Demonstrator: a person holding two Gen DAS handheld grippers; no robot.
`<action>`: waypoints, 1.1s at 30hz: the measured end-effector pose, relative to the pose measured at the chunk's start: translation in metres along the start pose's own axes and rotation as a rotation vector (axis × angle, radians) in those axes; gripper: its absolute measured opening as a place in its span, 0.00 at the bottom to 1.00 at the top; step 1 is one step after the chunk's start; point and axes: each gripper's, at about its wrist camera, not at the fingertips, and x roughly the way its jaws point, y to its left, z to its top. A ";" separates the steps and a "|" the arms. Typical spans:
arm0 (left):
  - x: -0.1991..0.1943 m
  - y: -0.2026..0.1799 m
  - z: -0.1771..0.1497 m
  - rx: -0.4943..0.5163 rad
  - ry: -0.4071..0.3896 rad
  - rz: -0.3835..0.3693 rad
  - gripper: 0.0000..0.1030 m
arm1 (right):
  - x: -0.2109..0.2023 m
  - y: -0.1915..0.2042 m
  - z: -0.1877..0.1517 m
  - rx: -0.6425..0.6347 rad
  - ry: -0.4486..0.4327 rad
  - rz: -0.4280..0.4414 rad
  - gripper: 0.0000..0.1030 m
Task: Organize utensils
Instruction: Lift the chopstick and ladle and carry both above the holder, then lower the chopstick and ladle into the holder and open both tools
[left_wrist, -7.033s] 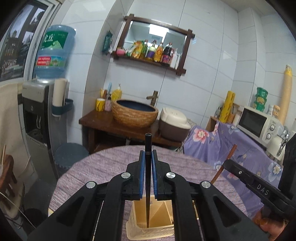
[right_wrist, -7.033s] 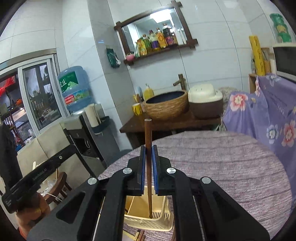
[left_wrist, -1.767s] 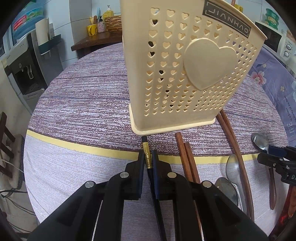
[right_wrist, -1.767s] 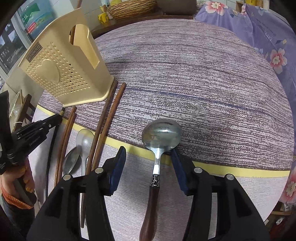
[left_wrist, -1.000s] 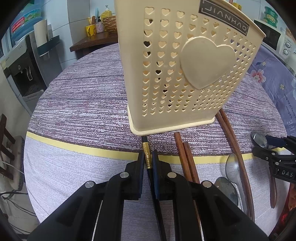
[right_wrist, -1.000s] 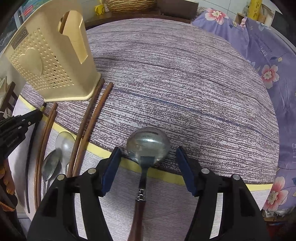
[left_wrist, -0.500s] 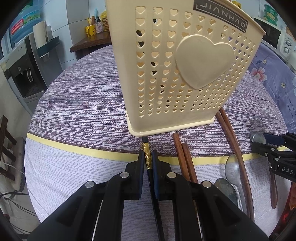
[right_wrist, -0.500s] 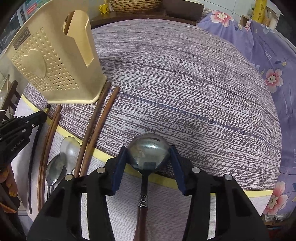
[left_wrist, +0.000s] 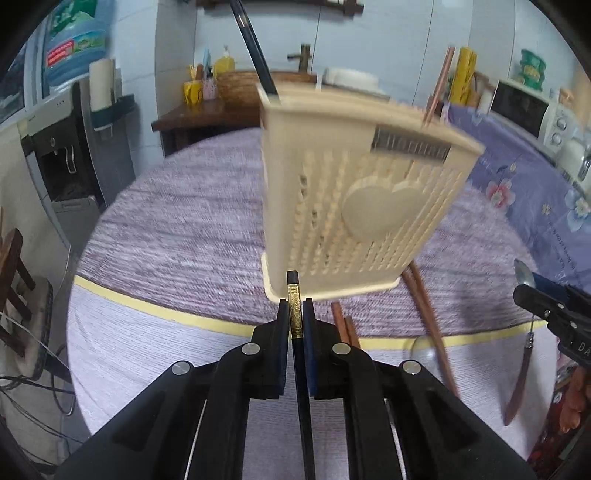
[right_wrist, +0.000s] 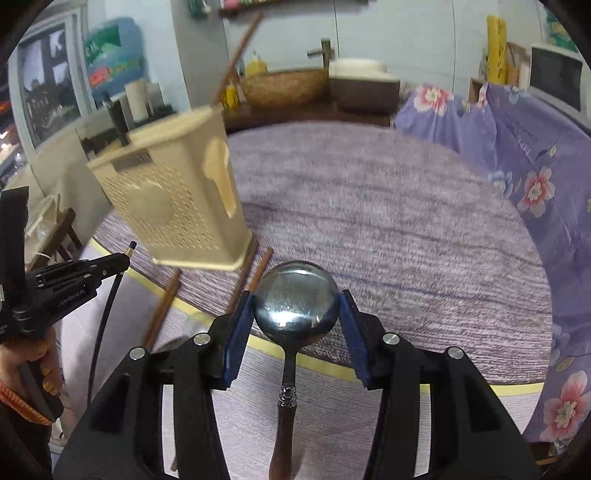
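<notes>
Gripping one black chopstick, left tool; right tool clamps one spoon.

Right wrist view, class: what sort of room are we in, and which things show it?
Most likely a home kitchen or dining corner: a microwave on a cloth-covered counter, a water dispenser bottle, and a basin with tap behind the round table.

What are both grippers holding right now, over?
Left gripper shut on black chopstick. Right gripper clamps spoon. Holder ahead, path clear.
</notes>
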 end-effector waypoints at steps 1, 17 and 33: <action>-0.008 0.002 0.002 -0.009 -0.019 -0.009 0.08 | -0.007 0.001 0.001 0.001 -0.019 0.007 0.46; -0.089 0.009 0.019 -0.052 -0.232 -0.087 0.08 | -0.060 0.008 0.009 0.014 -0.169 0.038 0.46; -0.111 0.019 0.025 -0.068 -0.305 -0.111 0.08 | -0.069 0.006 0.017 -0.008 -0.200 0.040 0.46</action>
